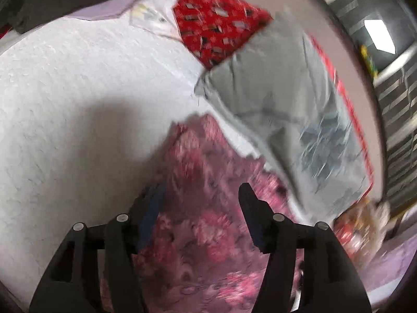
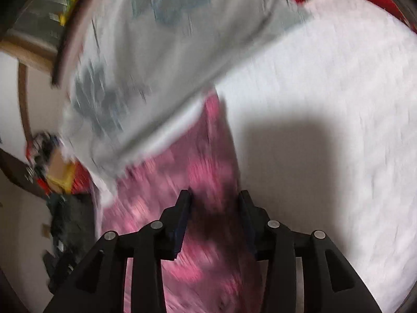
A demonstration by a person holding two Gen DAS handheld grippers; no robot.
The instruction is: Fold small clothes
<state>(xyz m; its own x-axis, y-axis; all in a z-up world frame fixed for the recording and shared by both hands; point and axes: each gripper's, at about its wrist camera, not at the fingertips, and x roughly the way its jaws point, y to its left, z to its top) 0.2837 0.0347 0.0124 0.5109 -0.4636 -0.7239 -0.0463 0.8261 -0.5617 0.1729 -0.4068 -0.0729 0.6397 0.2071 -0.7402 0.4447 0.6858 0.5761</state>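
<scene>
Pink flowered cloth [image 1: 203, 221] lies on the white textured bed cover [image 1: 78, 120], beneath both grippers. Left gripper [image 1: 200, 195] stands open above it, holding nothing. Right gripper [image 2: 215, 198] is open too. Grey printed shirt [image 2: 156, 60] lies just beside, overlapping its edge.

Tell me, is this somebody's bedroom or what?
Probably a bedroom, though the pictures are blurry. A white textured bedspread covers a big soft surface, with a red patterned cloth at its edge and a grey shirt and pink floral garment lying on it.
</scene>
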